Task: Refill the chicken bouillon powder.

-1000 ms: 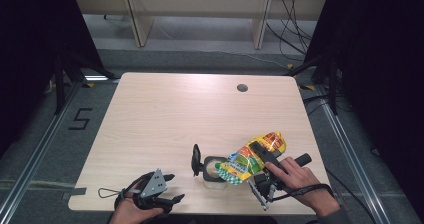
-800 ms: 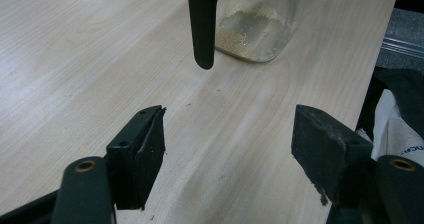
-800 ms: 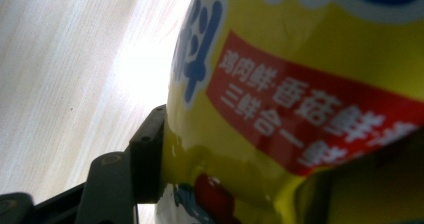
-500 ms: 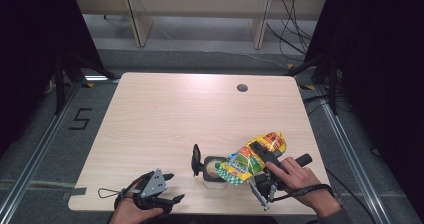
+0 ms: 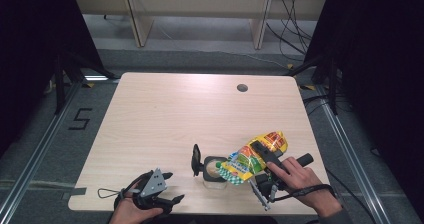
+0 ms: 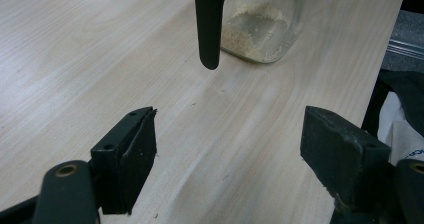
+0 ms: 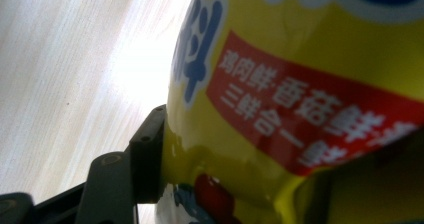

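Wooden table (image 5: 165, 119): right hand-held gripper (image 5: 264, 156) clamps the seasoning bag (image 5: 252, 156) (left hand-held gripper (image 5: 172, 189) gapes, empty).

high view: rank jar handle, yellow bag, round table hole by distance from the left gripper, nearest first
From the left gripper, at the table's near left edge:
1. Black jar handle, just up and to its right, on the glass jar's left side.
2. Yellow bag, farther right, tilted over the jar and held in the right gripper.
3. Round table hole, at the far right, by the back edge.
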